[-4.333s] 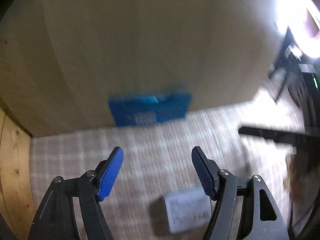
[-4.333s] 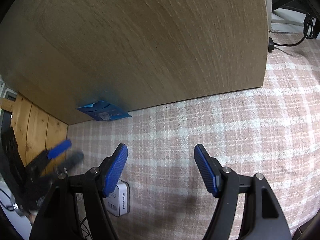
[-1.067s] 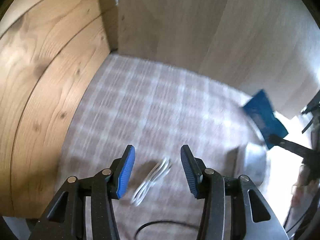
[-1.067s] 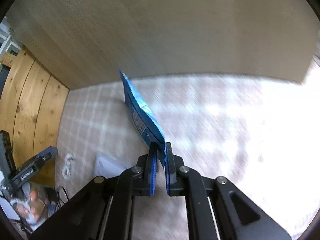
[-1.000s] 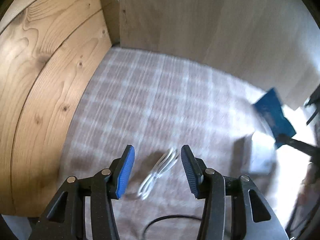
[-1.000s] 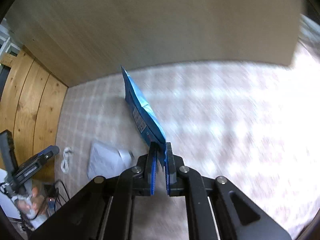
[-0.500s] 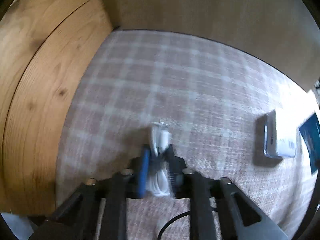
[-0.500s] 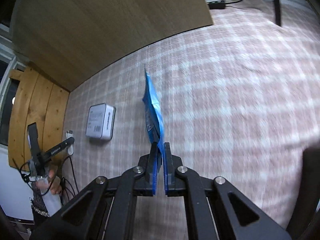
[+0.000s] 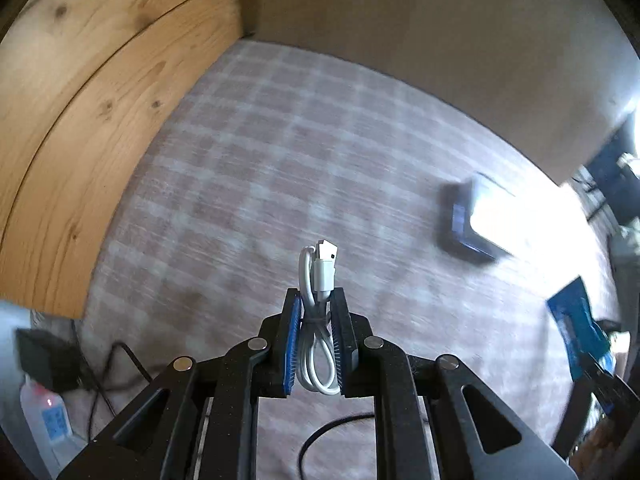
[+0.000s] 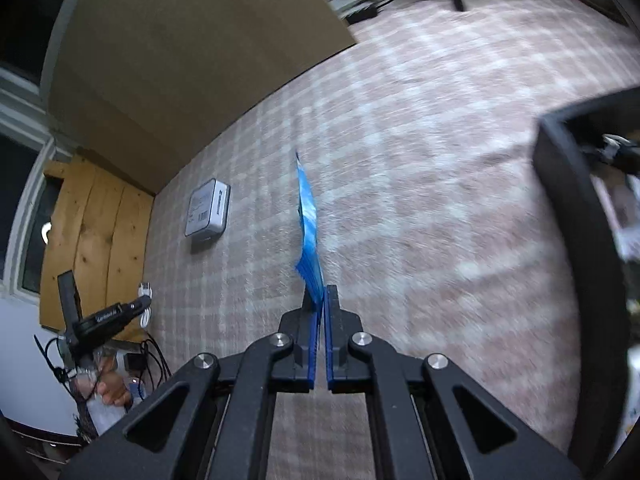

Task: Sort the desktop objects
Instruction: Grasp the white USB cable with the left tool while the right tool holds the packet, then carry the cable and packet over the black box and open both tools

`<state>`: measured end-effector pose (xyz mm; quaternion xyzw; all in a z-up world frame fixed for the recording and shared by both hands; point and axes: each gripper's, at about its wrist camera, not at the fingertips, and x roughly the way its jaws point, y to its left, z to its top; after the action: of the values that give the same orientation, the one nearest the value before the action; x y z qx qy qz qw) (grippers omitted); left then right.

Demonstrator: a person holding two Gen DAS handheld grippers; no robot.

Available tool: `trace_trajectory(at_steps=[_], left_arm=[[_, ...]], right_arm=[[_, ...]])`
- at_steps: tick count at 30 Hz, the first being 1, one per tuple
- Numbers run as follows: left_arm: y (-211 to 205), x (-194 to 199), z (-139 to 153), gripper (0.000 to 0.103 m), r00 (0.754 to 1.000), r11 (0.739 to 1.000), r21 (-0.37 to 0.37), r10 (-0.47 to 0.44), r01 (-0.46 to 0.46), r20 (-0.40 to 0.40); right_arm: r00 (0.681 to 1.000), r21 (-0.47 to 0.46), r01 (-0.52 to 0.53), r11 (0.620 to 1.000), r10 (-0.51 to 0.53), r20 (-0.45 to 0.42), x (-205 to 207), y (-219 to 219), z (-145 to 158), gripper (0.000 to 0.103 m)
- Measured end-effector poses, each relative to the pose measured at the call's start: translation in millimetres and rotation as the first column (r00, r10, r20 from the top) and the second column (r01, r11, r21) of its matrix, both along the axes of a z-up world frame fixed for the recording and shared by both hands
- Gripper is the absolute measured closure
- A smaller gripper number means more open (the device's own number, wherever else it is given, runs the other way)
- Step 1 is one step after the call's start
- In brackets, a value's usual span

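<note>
1. Since a second ago the white cable (image 9: 318, 312) has left the checked surface (image 9: 280, 152): the left hand-held gripper (image 9: 316, 308) closed on the coil and lifted it, plug upward.
2. The right hand-held gripper (image 10: 320, 300) is clenched on the blue packet (image 10: 308, 220), held edge-on above the surface and carried toward the dark bin (image 10: 576, 216).
3. The white box (image 10: 208, 208) still lies near the back panel (image 10: 180, 60).
4. Judged best: keep both grips firm, hold the dangling loops clear, and release only once each item is over its place.

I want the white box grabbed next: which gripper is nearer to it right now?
Probably the left. The left gripper, shut on the white cable, is beside the white box. The right gripper, shut on the blue packet, looks farther.
</note>
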<state>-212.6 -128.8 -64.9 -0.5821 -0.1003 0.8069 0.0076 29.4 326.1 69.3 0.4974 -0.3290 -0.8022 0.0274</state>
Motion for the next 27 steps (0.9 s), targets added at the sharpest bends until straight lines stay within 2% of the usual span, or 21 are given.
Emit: trace_trajectory(at_steps=[5,12,17,19,23,27], left_arm=[[57.5,16.8,31.9,0.089,0.994,0.995,0.029,-0.097,0.098,-0.045],[158.3,37.0,73.8,0.089,0.956,0.955,0.086,-0.278,0.285,-0.090],[238.7,48.6,98.4,0.089,0.906,0.899,0.128,-0.405,0.419,-0.122],[271.8,68.3,123.4,0.089,0.879,0.870,0.139,-0.456,0.474,-0.140],[332.1,81.4,127.3,0.089,0.825,0.811,0.157,-0.542,0.563,-0.160],[395.8,102.4,136.2,0.089,0.758,0.740,0.169,-0.627,0.651,-0.177]], right_arm=[[0.998,0.007,0.040,0.999,-0.039,-0.038,26.3,17.7,17.4,0.100],[0.984,-0.006,0.139,0.990,-0.139,-0.107,67.8,61.5,49.7,0.100],[0.960,-0.011,0.231,0.973,-0.229,-0.161,111.5,106.4,80.7,0.100],[0.947,0.000,0.272,0.962,-0.268,-0.177,130.3,124.0,90.0,0.100],[0.915,0.013,0.366,0.931,-0.357,-0.187,169.8,159.8,100.4,0.100],[0.875,0.036,0.460,0.887,-0.446,-0.186,210.3,191.2,101.3,0.100]])
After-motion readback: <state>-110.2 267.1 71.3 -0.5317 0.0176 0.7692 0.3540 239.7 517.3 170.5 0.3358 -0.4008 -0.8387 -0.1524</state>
